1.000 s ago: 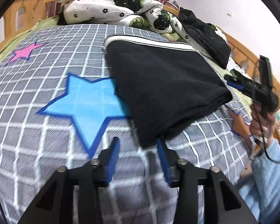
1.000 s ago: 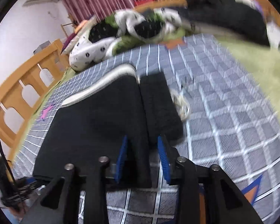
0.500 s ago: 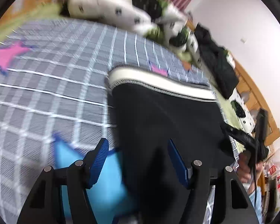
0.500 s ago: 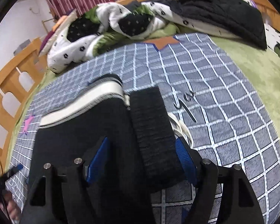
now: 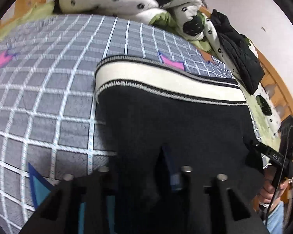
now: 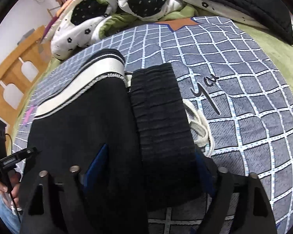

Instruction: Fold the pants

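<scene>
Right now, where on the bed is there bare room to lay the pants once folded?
Free: grid blanket right of the pants and white drawstring; also left of the striped cuff. Crowded: the head end, with the floral quilt and black jacket.

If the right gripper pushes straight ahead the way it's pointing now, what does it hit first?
Most likely the black pants: the right gripper, jaws opening, already straddles their ribbed waistband, so that fabric comes first, with the grid blanket under it. Depth is hard to judge.
</scene>
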A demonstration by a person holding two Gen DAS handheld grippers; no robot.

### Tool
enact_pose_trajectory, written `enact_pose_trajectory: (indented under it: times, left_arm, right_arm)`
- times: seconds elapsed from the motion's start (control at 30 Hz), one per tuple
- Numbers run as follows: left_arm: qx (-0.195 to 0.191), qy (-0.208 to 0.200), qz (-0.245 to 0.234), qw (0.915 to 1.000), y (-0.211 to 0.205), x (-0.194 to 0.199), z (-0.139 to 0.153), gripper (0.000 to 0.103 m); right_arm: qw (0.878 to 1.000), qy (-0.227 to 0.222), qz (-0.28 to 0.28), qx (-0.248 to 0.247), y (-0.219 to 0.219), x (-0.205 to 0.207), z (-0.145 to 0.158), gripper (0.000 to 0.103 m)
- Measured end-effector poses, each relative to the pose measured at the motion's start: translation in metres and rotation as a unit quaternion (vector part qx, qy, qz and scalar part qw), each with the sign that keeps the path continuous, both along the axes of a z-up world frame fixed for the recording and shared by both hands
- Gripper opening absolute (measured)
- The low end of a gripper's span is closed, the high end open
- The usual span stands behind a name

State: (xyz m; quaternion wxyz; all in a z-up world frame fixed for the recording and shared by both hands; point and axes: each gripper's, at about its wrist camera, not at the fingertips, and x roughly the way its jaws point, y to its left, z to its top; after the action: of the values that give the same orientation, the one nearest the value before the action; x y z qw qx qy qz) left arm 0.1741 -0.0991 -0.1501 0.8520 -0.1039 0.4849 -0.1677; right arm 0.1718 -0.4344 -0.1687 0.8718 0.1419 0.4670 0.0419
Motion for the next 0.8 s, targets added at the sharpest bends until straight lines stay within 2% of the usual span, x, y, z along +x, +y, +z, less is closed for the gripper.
enact_pose_trajectory:
  times: [0.07,0.1,0.13,0.2,0.27,0.3,0.4,0.47,0.57,0.63,0.67,0.7,0.73,0.77,0.8]
  left_arm:
    - [0.011,-0.024,-0.009,0.9996,-0.002,-0.005,0.012,0.022]
    - [-0.006,-0.029,-0.009,0.9995,0.002,-0.006,0.018,0.021]
    - [-0.025,-0.030,-0.011,0.9992,0.009,-0.007,0.023,0.020]
    - [-0.066,-0.032,-0.015,0.9972,0.022,-0.005,0.036,0.019]
    - [-0.065,-0.054,-0.028,0.9960,0.026,-0.001,0.051,0.018]
    - [-0.061,-0.069,-0.035,0.9951,0.027,0.002,0.057,0.018]
    - [-0.064,-0.095,-0.037,0.9928,0.053,0.003,0.080,0.018]
    - [-0.060,-0.112,-0.027,0.9916,0.077,0.003,0.094,0.018]
    - [-0.019,-0.116,-0.013,0.9930,0.112,0.009,0.101,0.019]
    - [0.011,-0.090,-0.018,0.9958,0.127,0.019,0.078,0.022]
    - [0.019,-0.070,-0.021,0.9972,0.132,0.024,0.060,0.025]
    - [0.035,-0.045,-0.015,0.9983,0.135,0.031,0.037,0.028]
    - [0.060,-0.026,0.000,0.9979,0.138,0.037,0.016,0.036]
    - [0.070,-0.019,0.005,0.9974,0.138,0.041,0.005,0.045]
    - [0.070,-0.018,0.010,0.9973,0.141,0.042,-0.006,0.049]
  right_arm:
    - [1.000,-0.016,-0.005,0.005,-0.002,-0.006,0.004,0.067]
    - [0.999,-0.029,-0.012,0.007,-0.003,-0.010,0.007,0.056]
    - [0.998,-0.047,-0.024,0.014,-0.005,-0.017,0.015,0.052]
    - [0.996,-0.071,-0.035,0.043,-0.005,-0.030,0.028,0.036]
    - [0.994,-0.084,-0.044,0.051,0.001,-0.036,0.038,0.029]
    - [0.993,-0.090,-0.049,0.056,0.005,-0.038,0.043,0.023]
    - [0.989,-0.114,-0.043,0.087,0.030,-0.041,0.067,0.008]
    - [0.991,-0.112,-0.023,0.075,0.054,-0.038,0.077,0.008]
    - [0.992,-0.109,0.031,0.054,0.100,-0.030,0.078,0.008]
    - [0.993,-0.095,0.061,0.037,0.127,-0.022,0.066,0.009]
    - [0.994,-0.087,0.068,0.025,0.136,-0.017,0.054,0.013]
    - [0.995,-0.081,0.062,0.008,0.140,-0.014,0.044,0.021]
    - [0.996,-0.069,0.055,-0.006,0.142,-0.012,0.035,0.026]
    - [0.997,-0.053,0.048,-0.016,0.141,-0.010,0.023,0.031]
    - [0.998,-0.048,0.046,-0.020,0.139,-0.010,0.018,0.032]
